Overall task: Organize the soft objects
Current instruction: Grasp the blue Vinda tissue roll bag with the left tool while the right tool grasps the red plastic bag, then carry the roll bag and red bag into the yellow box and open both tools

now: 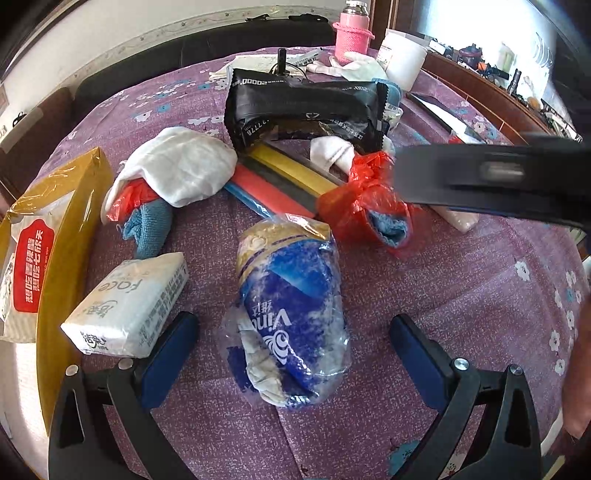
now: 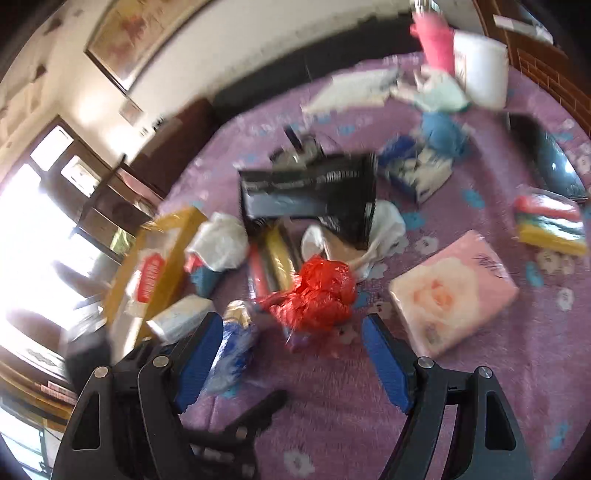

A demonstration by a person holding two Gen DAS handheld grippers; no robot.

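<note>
A blue Vinda tissue pack (image 1: 291,295) in crinkled clear wrap lies on the purple flowered tablecloth (image 1: 461,295). My left gripper (image 1: 291,319) stands wide open around it, and neither blue pad touches the pack. A red plastic bag (image 1: 362,195) holding a blue cloth lies beyond it. My right gripper (image 2: 291,319) is open with nothing between its pads, and the red plastic bag (image 2: 314,291) sits just ahead of its tips. In the left wrist view the right gripper (image 1: 491,177) shows as a blurred black bar beside the red bag.
A white face-tissue pack (image 1: 129,310) and a golden bag (image 1: 55,240) lie at the left. A white cloth (image 1: 184,170), coloured foam strips (image 1: 280,181) and a black package (image 1: 306,107) crowd the middle. A pink tissue pack (image 2: 454,291) lies at the right. A pink bottle (image 1: 351,33) and a white tub (image 1: 402,59) stand at the back.
</note>
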